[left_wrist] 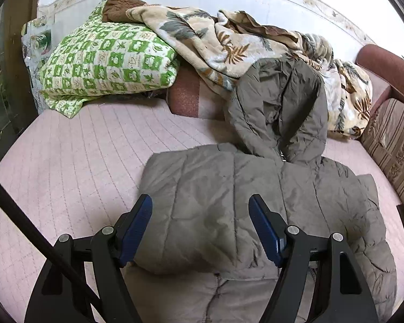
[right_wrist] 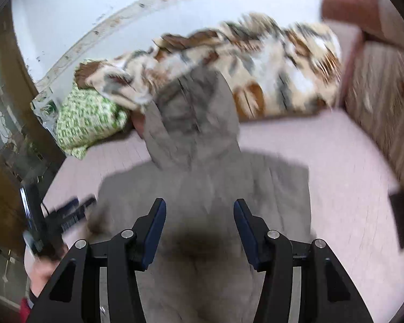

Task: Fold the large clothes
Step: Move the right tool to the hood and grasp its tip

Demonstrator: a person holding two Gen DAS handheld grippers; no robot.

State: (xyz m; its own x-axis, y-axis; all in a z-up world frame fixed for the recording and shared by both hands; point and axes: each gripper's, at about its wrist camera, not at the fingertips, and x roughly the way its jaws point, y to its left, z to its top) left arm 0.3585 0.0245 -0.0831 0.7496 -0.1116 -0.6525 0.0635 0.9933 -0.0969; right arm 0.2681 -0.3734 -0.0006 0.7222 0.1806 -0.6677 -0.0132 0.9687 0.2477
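Item: grey quilted hooded puffer jacket, lying on pink quilted bed cover, beneath both released grippers: left, right. Advice: pinch seam edges, fold evenly.

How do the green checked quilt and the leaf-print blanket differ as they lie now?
The green checked quilt is folded into a neat block; the leaf-print blanket lies crumpled. The quilt is green and white, the blanket beige with brown leaves. The jacket's hood leans on the blanket, not the quilt. Both lie along the wall.
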